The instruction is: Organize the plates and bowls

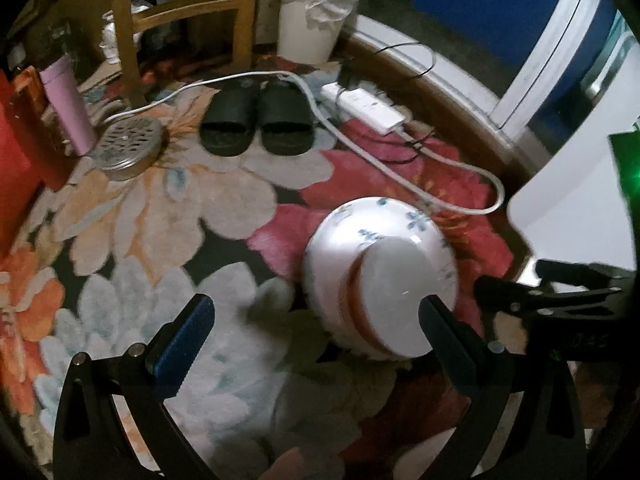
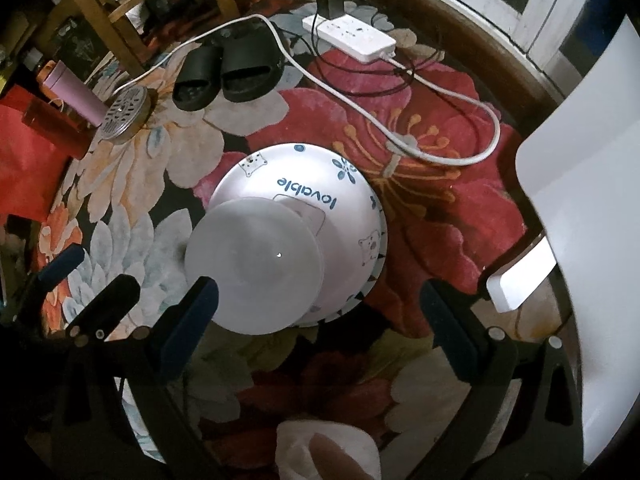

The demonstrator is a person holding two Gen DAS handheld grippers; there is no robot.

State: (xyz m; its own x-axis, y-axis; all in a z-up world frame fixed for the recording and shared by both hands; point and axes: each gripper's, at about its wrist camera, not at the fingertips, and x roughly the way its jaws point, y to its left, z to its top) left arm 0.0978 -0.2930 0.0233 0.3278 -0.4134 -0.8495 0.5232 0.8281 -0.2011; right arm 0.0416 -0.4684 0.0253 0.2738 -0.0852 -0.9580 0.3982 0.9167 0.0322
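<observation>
Two bowls are stacked upside down over the floral rug. The lower one is a white bowl with blue prints [image 1: 360, 220] [image 2: 320, 192]. A smaller white bowl [image 1: 396, 292] [image 2: 256, 268] with orange bands on its side sits on top. My left gripper [image 1: 316, 340] is open, and its right finger [image 1: 448, 336] reaches the near edge of the top bowl's base. My right gripper [image 2: 320, 316] is also open, its left finger [image 2: 192, 312] level with the near edge of that bowl. Neither holds anything. Each gripper shows at the edge of the other's view.
A large white curved object [image 1: 580, 200] [image 2: 580, 160] stands close on the right. Farther back lie black slippers [image 1: 256, 120], a white power strip [image 1: 368, 104] with a looping cable, a perforated metal tin [image 1: 128, 148], a pink bottle [image 1: 68, 108], a white bucket [image 1: 308, 20] and a wooden chair [image 1: 180, 12].
</observation>
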